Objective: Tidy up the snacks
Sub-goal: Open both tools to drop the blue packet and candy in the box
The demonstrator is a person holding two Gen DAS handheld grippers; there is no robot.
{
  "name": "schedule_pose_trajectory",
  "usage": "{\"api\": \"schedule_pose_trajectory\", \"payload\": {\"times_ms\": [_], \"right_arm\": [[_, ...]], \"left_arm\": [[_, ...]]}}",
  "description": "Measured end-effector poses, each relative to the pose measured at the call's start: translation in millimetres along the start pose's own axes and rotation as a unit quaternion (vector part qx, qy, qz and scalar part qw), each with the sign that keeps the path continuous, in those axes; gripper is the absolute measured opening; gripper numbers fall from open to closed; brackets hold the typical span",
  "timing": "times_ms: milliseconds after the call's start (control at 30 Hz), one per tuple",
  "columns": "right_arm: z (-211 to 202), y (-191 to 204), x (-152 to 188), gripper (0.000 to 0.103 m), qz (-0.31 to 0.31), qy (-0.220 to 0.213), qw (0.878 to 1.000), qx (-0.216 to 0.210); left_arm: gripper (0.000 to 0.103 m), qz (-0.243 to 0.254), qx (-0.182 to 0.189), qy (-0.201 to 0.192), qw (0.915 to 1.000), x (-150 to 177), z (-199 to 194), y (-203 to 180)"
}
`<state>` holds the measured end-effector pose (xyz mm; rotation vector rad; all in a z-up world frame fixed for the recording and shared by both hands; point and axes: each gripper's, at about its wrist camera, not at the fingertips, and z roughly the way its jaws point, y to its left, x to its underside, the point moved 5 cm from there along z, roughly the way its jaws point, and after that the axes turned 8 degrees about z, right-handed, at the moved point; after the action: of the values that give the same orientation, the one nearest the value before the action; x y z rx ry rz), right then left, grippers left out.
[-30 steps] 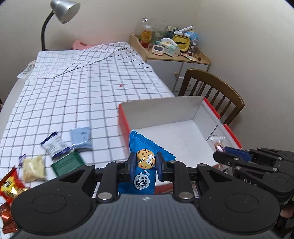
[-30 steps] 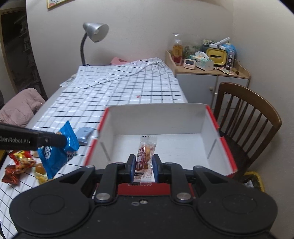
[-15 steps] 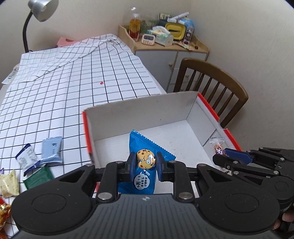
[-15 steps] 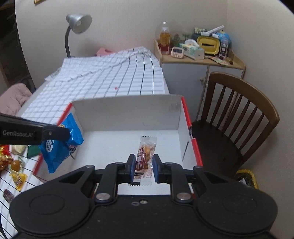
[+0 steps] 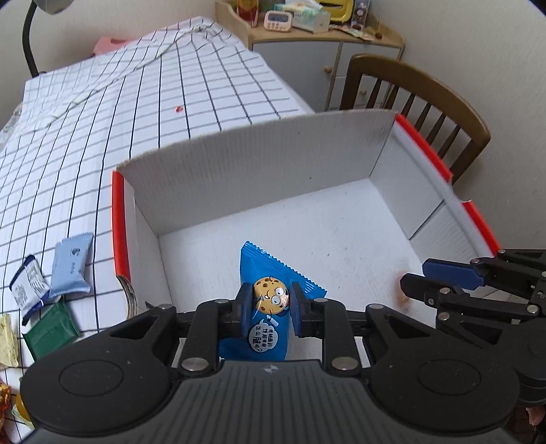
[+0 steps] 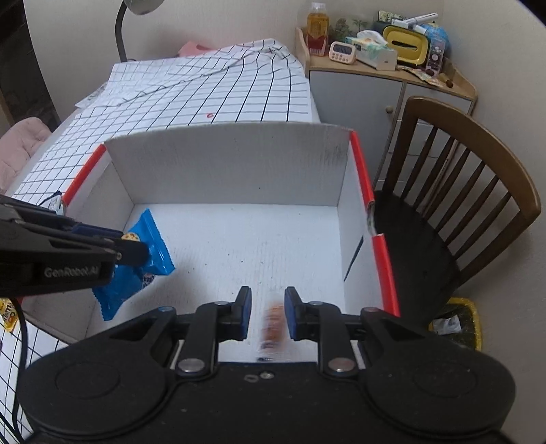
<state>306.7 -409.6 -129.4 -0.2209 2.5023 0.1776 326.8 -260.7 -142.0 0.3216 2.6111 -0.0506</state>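
The left hand-held gripper (image 5: 270, 304) is clamped on a blue cookie packet (image 5: 269, 328), its pads pressed on the packet's middle. The packet hangs over the near left part of the box (image 5: 239, 170). In the right wrist view the same packet (image 6: 150, 252) shows at the left, held above the box floor near the left wall.

The right hand-held gripper (image 6: 268, 316) has its jaws slightly parted. Between them is a small orange snack (image 6: 272, 324), blurred, with a gap visible on both sides, so the pads are not pressing on it. It is over the near middle of the box floor. In the left wrist view the right hand-held gripper (image 5: 414, 280) reaches in from the right over the near right corner of the box.

The box (image 6: 225, 170) is white inside with red edges and stands on the desk (image 5: 102, 136), which is covered with a checked cloth.

To the left of the box, on the cloth, lie a green packet (image 5: 51, 329), a light blue packet (image 5: 71, 264) and a white and navy packet (image 5: 29, 290), close together.

Beyond the box to the right is a wooden chair (image 6: 460, 205). Farther back stands a cabinet (image 6: 385, 88) with clutter on top, and a lamp (image 6: 136, 20) at the far left.
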Motion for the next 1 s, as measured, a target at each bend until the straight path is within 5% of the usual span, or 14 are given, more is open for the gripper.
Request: {"api": "schedule_pose_trajectory", "payload": {"times_ms": [233, 433, 1000], "right_arm": [[1.9, 0.5, 1.6, 0.030, 0.001, 0.008, 1.000, -0.003], [-3.5, 0.3, -0.1, 0.036, 0.011, 0.003, 1.000, -0.009], [-74.4, 20.1, 5.1, 0.070, 0.012, -0.056, 0.997, -0.060]], "left_arm": [[0.024, -0.023, 0.010, 0.015, 0.9996, 7.1, 6.0, 7.6], [0.055, -0.024, 0.011, -0.005, 0.9996, 8.6, -7.0, 8.7], [0.063, -0.034, 0.023, -0.082, 0.9958, 24.1, -87.6, 11.0]]}}
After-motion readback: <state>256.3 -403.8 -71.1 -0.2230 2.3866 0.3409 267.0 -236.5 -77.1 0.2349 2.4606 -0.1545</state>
